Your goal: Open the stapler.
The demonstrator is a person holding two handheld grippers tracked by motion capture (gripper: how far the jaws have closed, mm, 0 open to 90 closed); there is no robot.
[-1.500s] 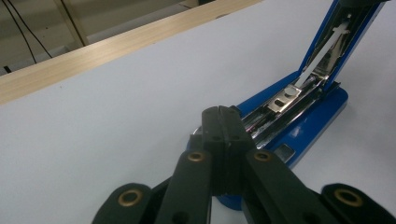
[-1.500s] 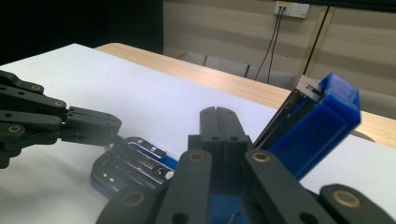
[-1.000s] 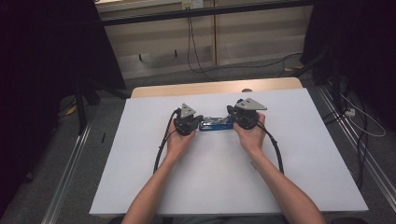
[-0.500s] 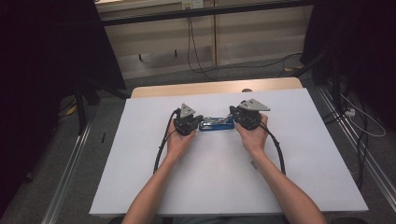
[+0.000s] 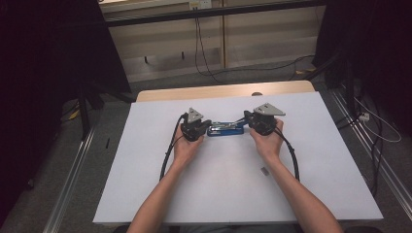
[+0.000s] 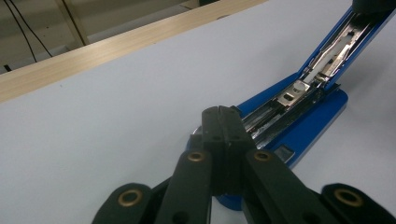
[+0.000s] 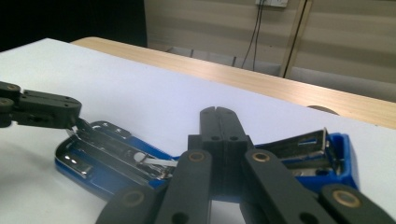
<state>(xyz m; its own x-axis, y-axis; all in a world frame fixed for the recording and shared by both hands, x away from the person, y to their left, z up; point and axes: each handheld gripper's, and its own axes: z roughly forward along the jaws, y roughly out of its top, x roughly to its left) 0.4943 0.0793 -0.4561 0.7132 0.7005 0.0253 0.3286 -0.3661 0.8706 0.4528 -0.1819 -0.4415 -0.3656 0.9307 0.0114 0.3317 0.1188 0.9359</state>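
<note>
A blue stapler [image 5: 226, 129] lies swung open on the white table [image 5: 218, 194] between my two grippers. My left gripper [image 5: 208, 127] is shut, and its joined tips rest over the left end of the stapler's base [image 6: 308, 126]. In the left gripper view my left gripper [image 6: 222, 112] holds nothing between its jaws, and the stapler's blue top arm [image 6: 359, 35] rises toward the upper right. My right gripper [image 5: 243, 120] is shut too. In its own view my right gripper [image 7: 218, 112] sits above the hinge area, with the metal magazine [image 7: 100, 149] to the left and the blue cover [image 7: 343, 158] to the right.
A wooden strip [image 5: 223, 91] borders the table's far edge. A small dark piece [image 5: 264, 170] lies on the table near the right forearm. Cables [image 5: 374, 126] run over the floor at right, and metal rails [image 5: 73, 194] flank the table.
My right gripper has drifted slightly to the right at the stapler's end. The left gripper has kept still.
</note>
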